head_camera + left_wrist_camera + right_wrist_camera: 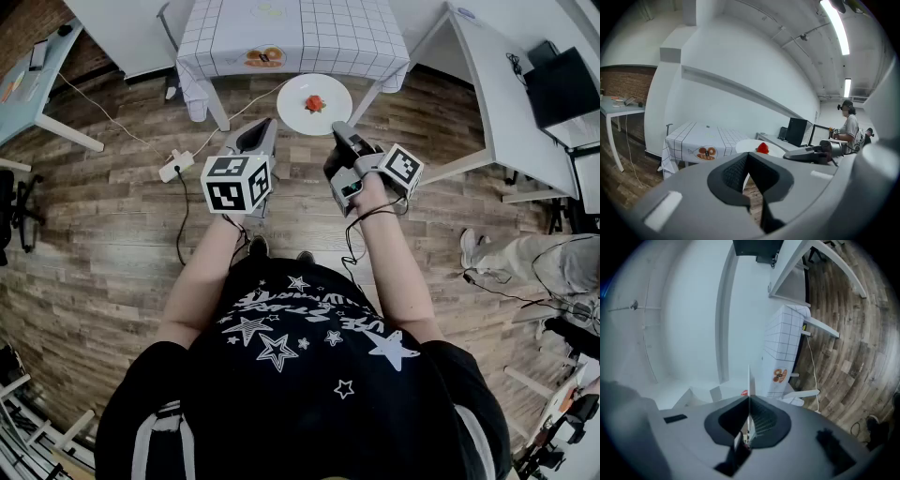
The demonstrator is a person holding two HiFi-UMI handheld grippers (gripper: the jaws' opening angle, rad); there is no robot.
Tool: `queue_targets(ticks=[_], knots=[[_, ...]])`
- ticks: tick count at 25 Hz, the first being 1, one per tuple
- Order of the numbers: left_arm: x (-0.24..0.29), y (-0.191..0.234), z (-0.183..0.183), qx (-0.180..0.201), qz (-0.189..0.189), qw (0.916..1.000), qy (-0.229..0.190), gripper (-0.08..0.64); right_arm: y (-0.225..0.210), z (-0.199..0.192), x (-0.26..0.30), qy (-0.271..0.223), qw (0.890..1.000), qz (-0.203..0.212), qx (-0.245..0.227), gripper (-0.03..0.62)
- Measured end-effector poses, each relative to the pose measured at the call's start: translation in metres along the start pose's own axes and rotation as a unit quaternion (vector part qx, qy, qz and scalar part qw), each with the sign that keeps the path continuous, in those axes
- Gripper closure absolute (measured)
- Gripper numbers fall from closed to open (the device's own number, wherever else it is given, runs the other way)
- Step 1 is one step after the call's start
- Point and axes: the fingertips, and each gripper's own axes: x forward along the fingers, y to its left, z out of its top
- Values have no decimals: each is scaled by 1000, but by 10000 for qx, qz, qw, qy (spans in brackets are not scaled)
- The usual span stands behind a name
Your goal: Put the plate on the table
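At upper centre of the head view, a white plate bearing a red item is gripped at its rim by the right gripper, short of the checked tabletop. In the left gripper view, the fingers are seen closed, empty. In the right gripper view, the plate is clamped edge-on.

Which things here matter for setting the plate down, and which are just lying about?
In the job: plate, right claw shut on its rim, checked-cloth table.
Lying about: power strip, white desk, monitor, left claw shut on nothing.
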Motion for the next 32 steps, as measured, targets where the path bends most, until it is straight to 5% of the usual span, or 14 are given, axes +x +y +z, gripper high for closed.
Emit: queue_targets(ticks=[21, 32], knots=[[7, 30, 4, 254, -276, 9993, 79, 552, -2, -8, 23, -233, 9996, -126, -97, 574], [9, 87, 16, 248, -500, 9983, 154, 551, 3, -18, 66, -614, 9980, -131, -63, 572]])
